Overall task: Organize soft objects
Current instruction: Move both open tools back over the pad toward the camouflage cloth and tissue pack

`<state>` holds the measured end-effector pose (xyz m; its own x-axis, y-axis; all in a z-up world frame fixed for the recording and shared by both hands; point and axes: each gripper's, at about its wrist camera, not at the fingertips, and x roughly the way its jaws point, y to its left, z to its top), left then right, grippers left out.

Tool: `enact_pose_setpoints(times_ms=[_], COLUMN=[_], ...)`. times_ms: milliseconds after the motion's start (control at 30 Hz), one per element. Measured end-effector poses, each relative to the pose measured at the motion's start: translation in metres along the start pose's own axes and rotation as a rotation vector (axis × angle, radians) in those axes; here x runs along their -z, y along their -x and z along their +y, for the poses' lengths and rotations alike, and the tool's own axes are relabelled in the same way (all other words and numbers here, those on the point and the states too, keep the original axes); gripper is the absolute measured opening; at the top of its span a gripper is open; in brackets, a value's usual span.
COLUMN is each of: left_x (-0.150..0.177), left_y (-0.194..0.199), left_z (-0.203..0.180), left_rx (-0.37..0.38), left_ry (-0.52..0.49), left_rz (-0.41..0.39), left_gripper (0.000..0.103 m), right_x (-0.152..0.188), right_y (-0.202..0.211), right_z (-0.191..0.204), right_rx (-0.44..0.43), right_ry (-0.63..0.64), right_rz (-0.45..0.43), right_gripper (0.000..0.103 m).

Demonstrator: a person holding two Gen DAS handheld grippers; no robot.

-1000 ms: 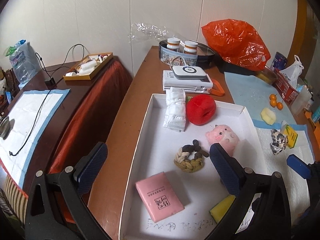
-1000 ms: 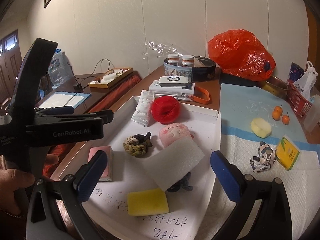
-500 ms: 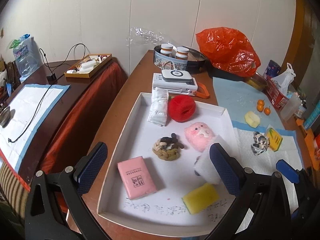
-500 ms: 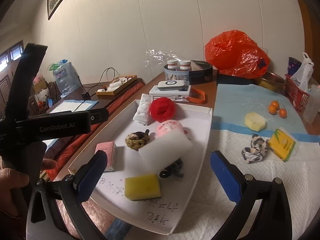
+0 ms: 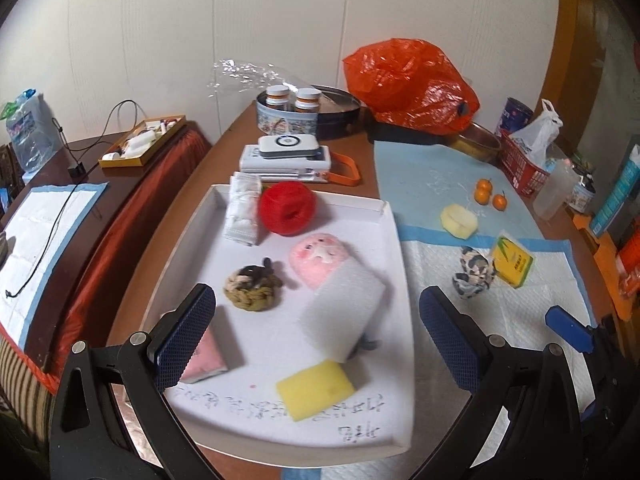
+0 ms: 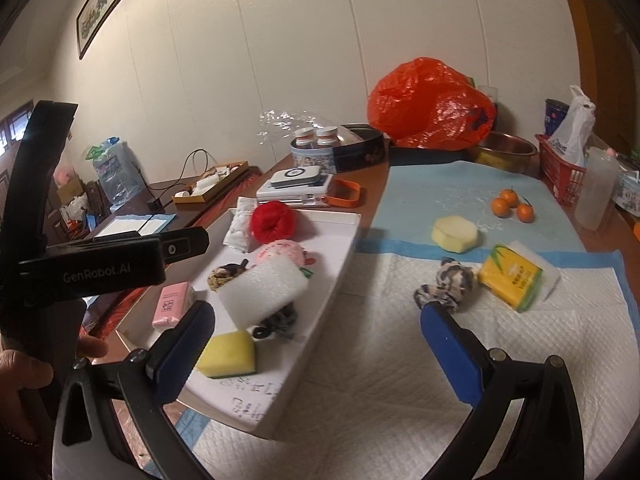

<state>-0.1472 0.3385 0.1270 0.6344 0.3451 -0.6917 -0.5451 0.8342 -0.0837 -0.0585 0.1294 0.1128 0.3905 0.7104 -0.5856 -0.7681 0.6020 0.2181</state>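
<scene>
Both the left gripper (image 5: 316, 340) and right gripper (image 6: 316, 348) are held wide, empty; a foam block (image 5: 342, 310) is seen in the white tray (image 5: 192, 236).

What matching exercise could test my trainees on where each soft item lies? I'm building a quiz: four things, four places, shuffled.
Things:
1. red yarn ball
2. yellow sponge
3. camouflage cloth bundle
4. pale round sponge

Places:
A. on the white quilted pad
B. far end of the white tray
C. on the blue mat
D. near end of the white tray

Pairs: 1-B, 2-D, 3-A, 4-C
</scene>
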Motion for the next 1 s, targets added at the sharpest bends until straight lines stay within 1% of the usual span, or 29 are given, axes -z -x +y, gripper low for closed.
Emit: enact_pose_setpoints(times_ms=[133,267,333,433,600,733,767,867,933,1000], left_x=[0.003,0.004,0.006,0.007,0.001,-0.015,-0.018,-0.021,-0.017,-0.010], left_y=[-0.004,-0.008,-0.012,-0.023,-0.043,-0.063,-0.069,-0.090,-0.106,-0.118], left_z=[-0.023,-0.049,-0.062,-0.085,-0.123,-0.153,-0.158,-0.176,-0.187,-0.195], left_rx=[0.021,0.061,0.078,0.106,0.161,0.251,0.260,0.240,0.190,0.179], left_ry=[-0.032,-0.083,-0.105,-0.142,-0.191,-0.223,-0.226,-0.247,-0.273,-0.313], left_rz=[0.014,0.018,0.025,0.055,0.100,0.142,0.149,0.178,0.184,0.185], left_gripper=[0.103,0.103,0.103,0.103,0.103,0.103,0.103,0.103,0.103,0.103], right_x=[0.003,0.005,0.008,0.012,0.023,0.032,0.033,0.036,0.038,0.039], right_y=[0.007,0.016,0.022,0.029,0.045,0.061,0.065,0.076,0.081,0.087], right_z=[-0.021,-0.041,-0.055,-0.078,-0.127,-0.167,-0.176,-0.200,-0.209,-0.216], right_rx=[0.016,0.040,0.059,0.094,0.166,0.216,0.224,0.256,0.269,0.282], right_ry=[-0.035,-0.060,-0.079,-0.111,-0.191,-0.288,-0.313,-0.373,-0.386,-0.394], right_rz=[0.004,-0.003,-0.006,-0.008,-0.014,-0.022,-0.027,-0.045,-0.056,-0.066], right_gripper=[0.103,0.103,0.103,0.103,0.103,0.103,0.103,0.103,0.103,0.103])
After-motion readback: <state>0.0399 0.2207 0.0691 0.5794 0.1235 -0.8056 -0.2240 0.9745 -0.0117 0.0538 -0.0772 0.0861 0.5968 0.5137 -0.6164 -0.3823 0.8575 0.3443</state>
